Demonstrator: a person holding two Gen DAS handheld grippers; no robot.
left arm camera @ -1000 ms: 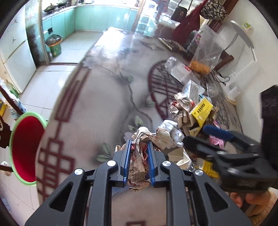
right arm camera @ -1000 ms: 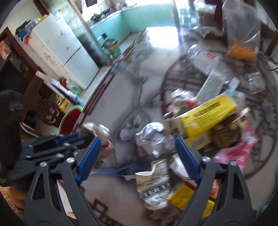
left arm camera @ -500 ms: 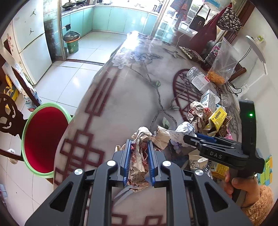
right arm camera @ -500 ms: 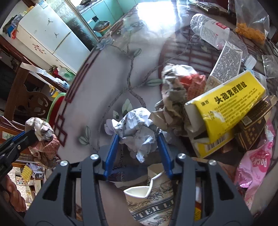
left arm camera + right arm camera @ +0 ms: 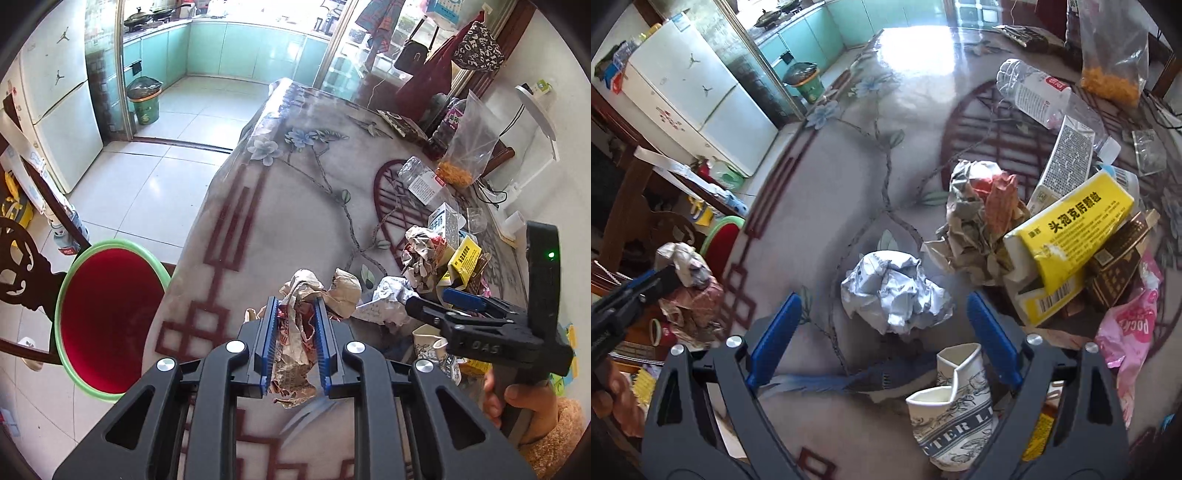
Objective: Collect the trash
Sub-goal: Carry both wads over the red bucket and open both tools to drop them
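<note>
My left gripper (image 5: 294, 343) is shut on a crumpled brown and red paper wad (image 5: 295, 343), held above the table's near edge. The same wad shows in the right wrist view (image 5: 690, 291) at the left. My right gripper (image 5: 884, 332) is open and empty, its blue fingers on either side of a crumpled white paper ball (image 5: 895, 291) that lies on the table. It also shows in the left wrist view (image 5: 443, 306), next to that ball (image 5: 388, 301). A red bin with a green rim (image 5: 107, 325) stands on the floor to the left of the table.
A trash pile lies at the right: a crumpled paper (image 5: 982, 214), a yellow box (image 5: 1071, 229), a pink wrapper (image 5: 1130, 332), a paper cup (image 5: 953, 402), a carton (image 5: 1067, 158) and a bottle (image 5: 1034, 92). A bag of orange snacks (image 5: 461, 158) stands further back.
My right gripper closed around the white paper ball and has opened wide again, with the ball left on the table. My left gripper has lifted and pulled back with its wad.
</note>
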